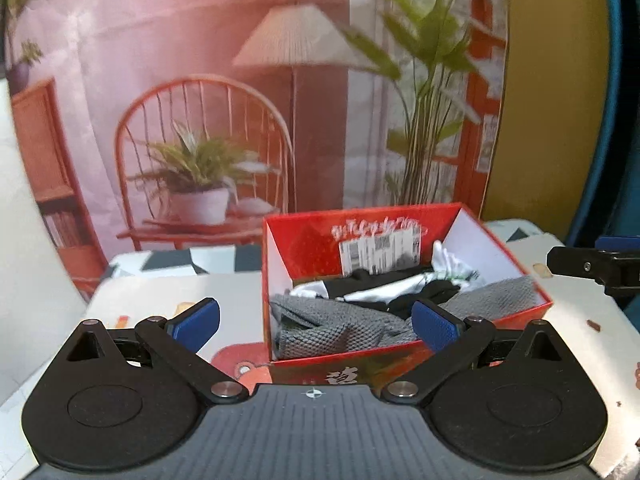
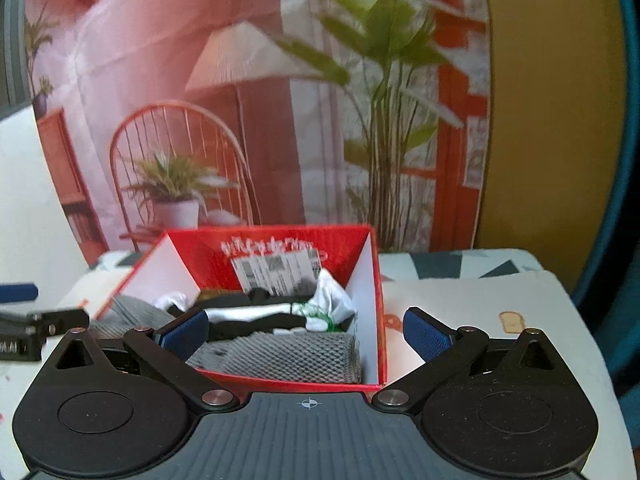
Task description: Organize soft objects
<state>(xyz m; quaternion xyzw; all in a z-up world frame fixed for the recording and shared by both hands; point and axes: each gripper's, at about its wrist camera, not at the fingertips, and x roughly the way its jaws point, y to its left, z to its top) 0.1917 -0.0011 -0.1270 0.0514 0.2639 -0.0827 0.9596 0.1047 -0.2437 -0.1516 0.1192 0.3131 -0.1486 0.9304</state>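
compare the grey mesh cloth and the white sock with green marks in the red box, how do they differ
The grey mesh-textured cloth is plain grey with a coarse weave; the white sock with green marks looks smooth. The cloth is the larger and spreads along the near wall of the red cardboard box; the sock is bunched towards the back. Both lie loose inside the box, ungripped.

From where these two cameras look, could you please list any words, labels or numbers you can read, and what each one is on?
None can be read in full.
White script on the red box, inner back wall: blurred, unreadable.
Barcode label below that script: bars show, print too small and blurred.
Large character on the box's front outer face: cut off by the left gripper, unreadable.
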